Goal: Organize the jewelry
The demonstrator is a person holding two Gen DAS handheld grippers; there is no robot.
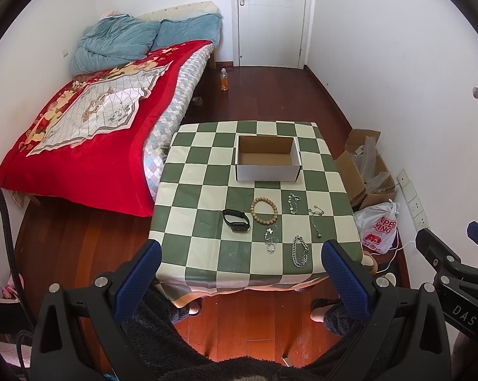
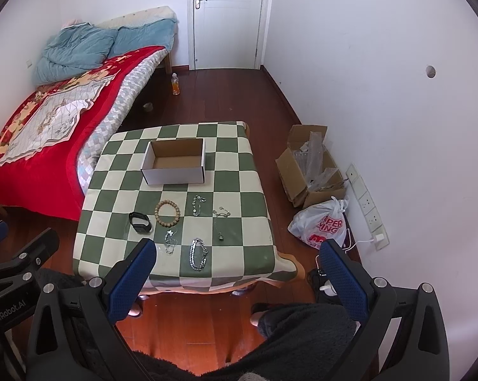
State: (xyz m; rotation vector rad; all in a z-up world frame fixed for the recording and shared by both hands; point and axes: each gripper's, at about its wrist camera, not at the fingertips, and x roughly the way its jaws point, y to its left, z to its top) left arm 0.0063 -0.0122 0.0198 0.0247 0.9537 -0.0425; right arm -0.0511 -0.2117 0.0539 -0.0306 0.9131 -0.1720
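Note:
An empty white cardboard box [image 1: 268, 171] [image 2: 175, 174] stands at the back of a green-and-cream checked table [image 1: 200, 190] [image 2: 239, 190]. In front of it lie a black smart band [image 1: 236, 219] [image 2: 140, 222], a wooden bead bracelet [image 1: 264, 211] [image 2: 167, 212], a thick silver chain [image 1: 300, 251] [image 2: 198, 254], and several thin silver pieces [image 1: 270, 239] [image 2: 197, 204]. My left gripper [image 1: 242, 254] and right gripper [image 2: 239, 254] are both open and empty, held above the table's near edge.
A bed with a red blanket [image 1: 80, 133] [image 2: 32, 146] stands to the left of the table. An open carton [image 1: 365, 165] [image 2: 308, 165] and a white plastic bag [image 1: 378, 227] [image 2: 321, 222] sit by the right wall. A bottle [image 1: 224, 79] stands on the floor.

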